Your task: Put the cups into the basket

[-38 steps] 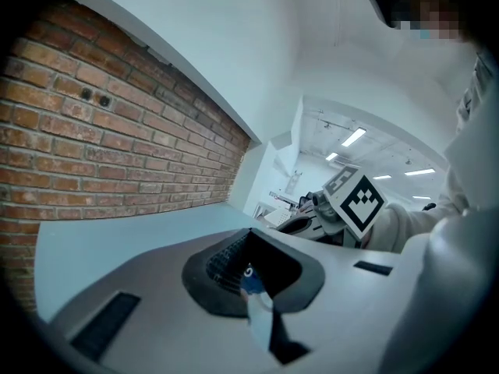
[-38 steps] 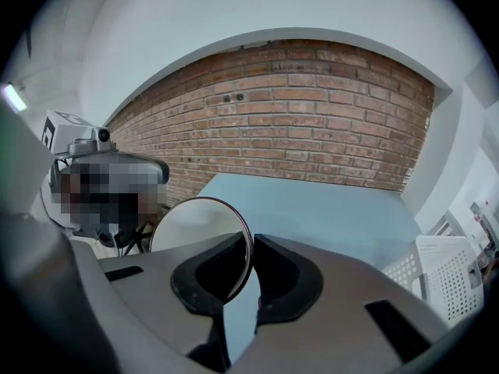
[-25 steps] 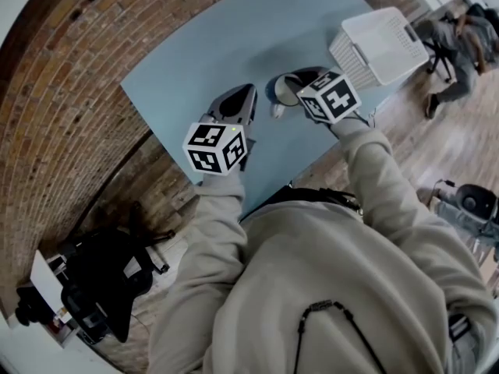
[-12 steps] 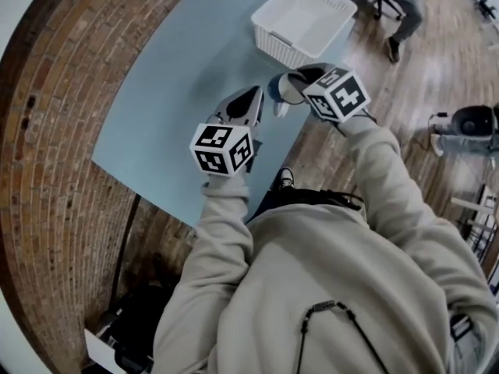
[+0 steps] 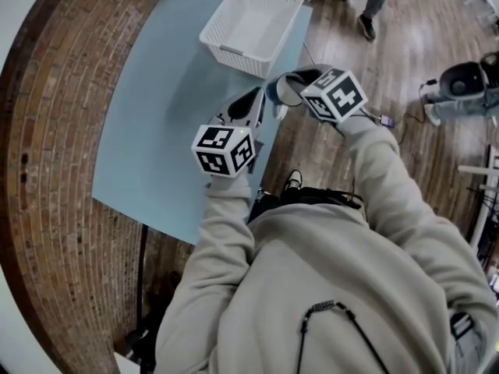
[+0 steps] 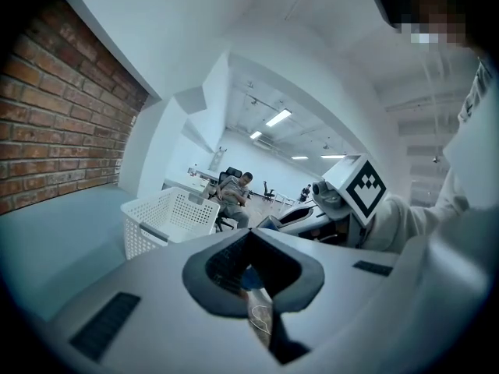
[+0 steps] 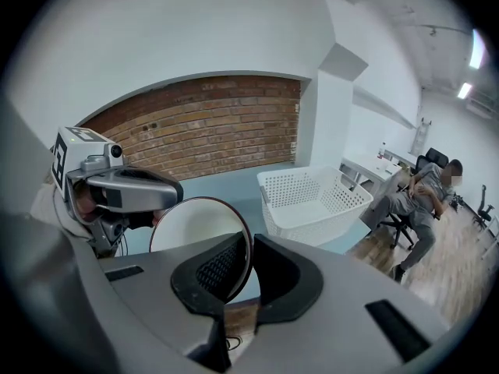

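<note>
A white perforated basket (image 5: 249, 23) stands empty at the table's far end; it also shows as the basket (image 7: 312, 201) and the basket (image 6: 168, 220). My right gripper (image 5: 279, 100) is shut on the rim of a blue-grey cup (image 5: 278, 89) with a white inside (image 7: 195, 224), held over the table's right edge just short of the basket. Beside it, my left gripper (image 5: 251, 104) hovers over the table. Its jaws stand close together with only a thin slit, and I see nothing held between them.
The blue-grey table (image 5: 156, 131) runs along a brick wall (image 5: 54, 131) on the left. Wooden floor (image 5: 351, 76) lies to the right of the table. A person sits on an office chair (image 7: 417, 197) beyond the basket. A grey machine (image 5: 464, 84) stands far right.
Both grippers have travelled along the table toward the basket, the right one carrying the cup. The basket now sits much closer to them in the head view.
</note>
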Tool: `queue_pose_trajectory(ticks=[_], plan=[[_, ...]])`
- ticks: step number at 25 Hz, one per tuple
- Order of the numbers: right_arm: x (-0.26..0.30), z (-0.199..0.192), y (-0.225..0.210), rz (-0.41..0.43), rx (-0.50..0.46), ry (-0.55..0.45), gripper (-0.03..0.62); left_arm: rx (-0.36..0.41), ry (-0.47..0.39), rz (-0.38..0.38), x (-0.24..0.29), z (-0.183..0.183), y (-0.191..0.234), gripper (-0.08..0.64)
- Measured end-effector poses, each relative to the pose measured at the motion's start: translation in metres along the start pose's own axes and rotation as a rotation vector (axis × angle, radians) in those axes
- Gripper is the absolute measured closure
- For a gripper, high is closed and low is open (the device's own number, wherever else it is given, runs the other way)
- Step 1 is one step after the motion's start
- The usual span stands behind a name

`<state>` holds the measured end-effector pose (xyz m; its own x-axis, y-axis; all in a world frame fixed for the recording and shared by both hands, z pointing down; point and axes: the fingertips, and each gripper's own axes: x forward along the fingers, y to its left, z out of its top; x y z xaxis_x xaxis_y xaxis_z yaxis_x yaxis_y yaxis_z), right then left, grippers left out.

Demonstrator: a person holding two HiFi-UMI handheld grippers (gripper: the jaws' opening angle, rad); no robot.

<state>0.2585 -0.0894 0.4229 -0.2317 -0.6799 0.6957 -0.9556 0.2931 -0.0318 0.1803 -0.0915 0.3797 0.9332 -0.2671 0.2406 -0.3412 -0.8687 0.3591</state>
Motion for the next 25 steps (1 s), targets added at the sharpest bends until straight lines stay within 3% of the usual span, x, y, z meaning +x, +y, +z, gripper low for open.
queue_pose_trajectory(ticks=[14,18,25], plan=[[-0.015,-0.015,-0.029,0.058,-0.027,-0.023,0.548,0.041,0.015,0.081,0.016,0.000,-0.022,0.565],[-0.016,-0.008,-0.032,0.066,-0.021,-0.041,0.548,0.069,0.016,0.107,0.007,0.010,-0.012,0.565],[-0.003,0.008,-0.059,0.054,-0.025,-0.034,0.548,-0.003,-0.069,0.089,0.036,0.042,0.019,0.565]])
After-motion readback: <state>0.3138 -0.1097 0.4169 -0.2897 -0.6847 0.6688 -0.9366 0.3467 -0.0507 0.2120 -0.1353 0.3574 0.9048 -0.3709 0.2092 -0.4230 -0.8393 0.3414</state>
